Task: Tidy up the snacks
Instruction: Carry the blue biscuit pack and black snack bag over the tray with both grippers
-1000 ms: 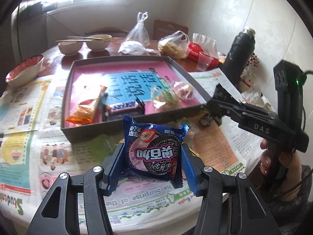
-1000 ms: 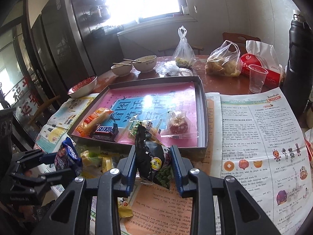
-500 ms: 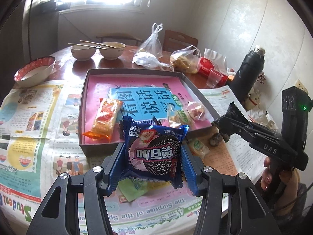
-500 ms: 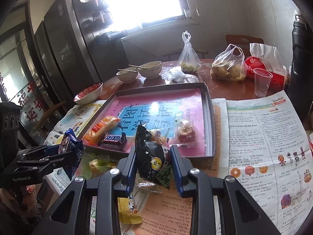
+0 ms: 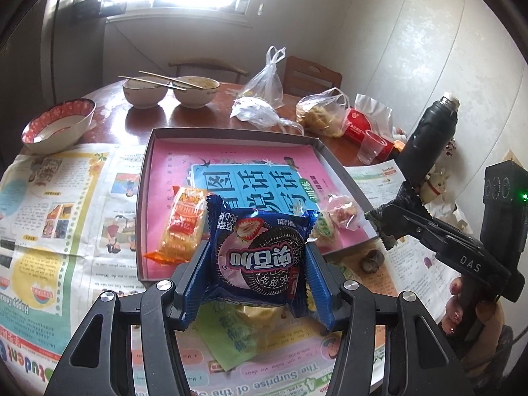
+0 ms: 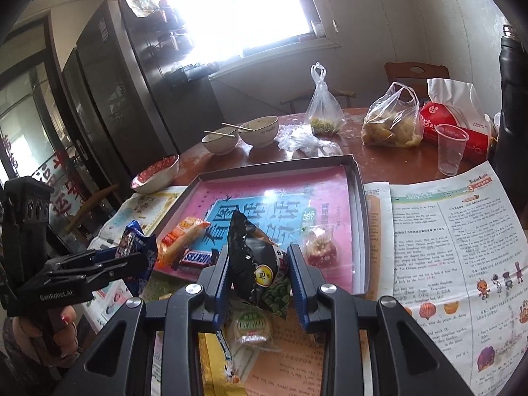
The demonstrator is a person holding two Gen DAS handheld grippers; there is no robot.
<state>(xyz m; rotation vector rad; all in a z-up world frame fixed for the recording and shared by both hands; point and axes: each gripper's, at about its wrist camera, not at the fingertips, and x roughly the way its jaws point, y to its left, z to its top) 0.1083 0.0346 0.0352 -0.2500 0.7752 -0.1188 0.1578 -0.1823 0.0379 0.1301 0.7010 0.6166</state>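
Both tools pinch packets: left tool point(image 5: 257, 260) cookies point(image 5: 260, 257), right tool point(image 6: 259, 283) peas point(image 6: 257, 264).

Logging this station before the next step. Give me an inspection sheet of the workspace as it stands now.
Surface: round wooden table, newspapers spread over its near half.
Job's things: tray holds an orange packet, a Snickers bar and clear-wrapped sweets; more packets lie loose on the paper in front of it.
Clutter: bowls with chopsticks, red-rimmed bowl, plastic bags, plastic cup, black flask.
Grippers: left gripper shut on Oreo pack; right gripper shut on dark snack bag.
Cables: nothing seen.
Surroundings: window, chairs, dark cabinet.
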